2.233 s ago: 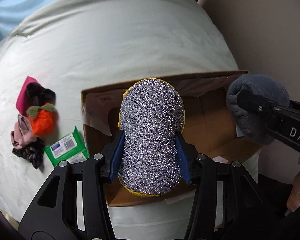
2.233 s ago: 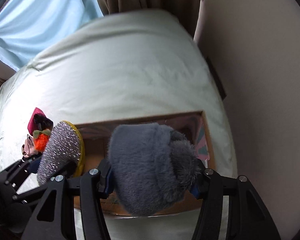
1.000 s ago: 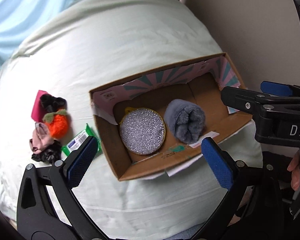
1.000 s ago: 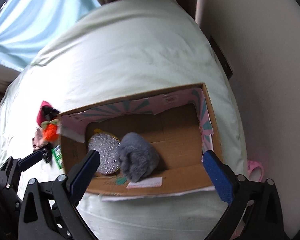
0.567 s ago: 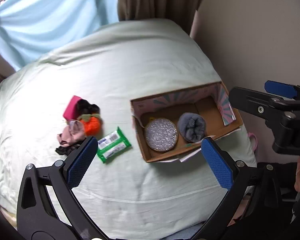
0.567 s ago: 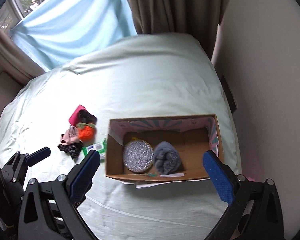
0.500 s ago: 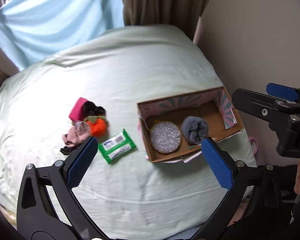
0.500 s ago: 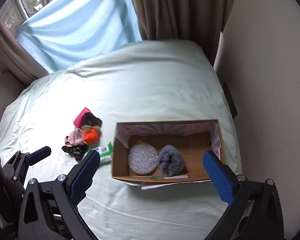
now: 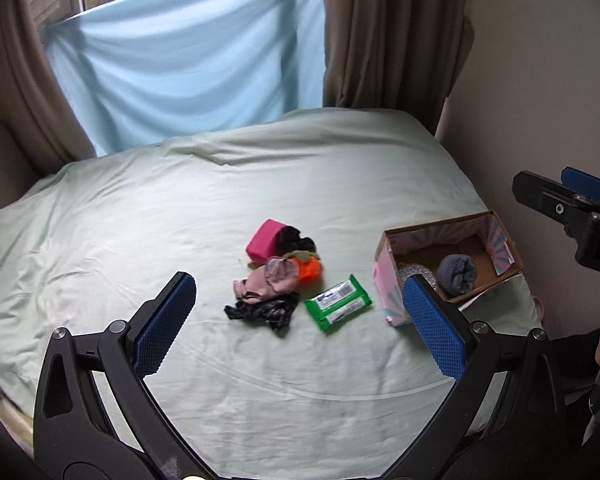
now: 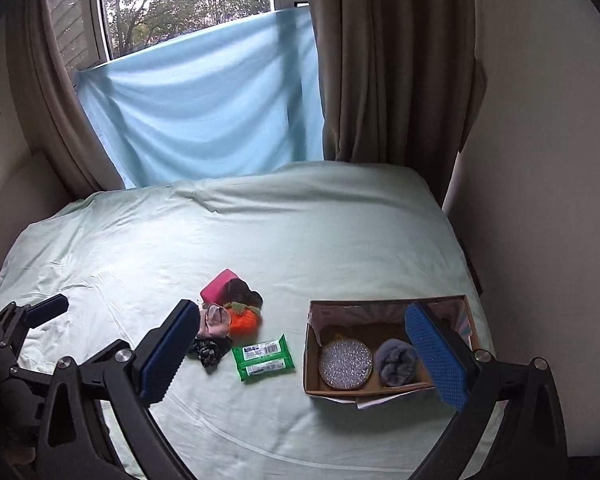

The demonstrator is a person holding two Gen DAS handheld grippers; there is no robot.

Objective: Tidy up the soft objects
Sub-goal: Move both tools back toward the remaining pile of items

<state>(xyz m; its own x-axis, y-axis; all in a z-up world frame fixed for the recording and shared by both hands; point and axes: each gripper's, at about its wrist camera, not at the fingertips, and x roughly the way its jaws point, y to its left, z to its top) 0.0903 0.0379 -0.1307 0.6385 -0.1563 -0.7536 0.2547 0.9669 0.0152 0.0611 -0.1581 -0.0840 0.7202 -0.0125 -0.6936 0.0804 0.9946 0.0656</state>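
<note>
Honestly, both the left claw [image 9: 300, 320] and right claw [image 10: 304, 354] hang released above the bed [image 10: 260, 232], sponge [image 10: 345, 364] and grey sock [image 10: 394, 362] boxed in the cardboard box [image 10: 312, 364], so grabbing that tangled pile [image 9: 268, 284] might drag several bits together.

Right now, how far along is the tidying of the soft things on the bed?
Done: the round silver glittery pad and the grey fluffy roll lie in the open cardboard box. In hand: nothing; the left gripper and right gripper are both open and empty. Left: the pink, orange and black soft pile and the green wipes packet on the pale green sheet.
</note>
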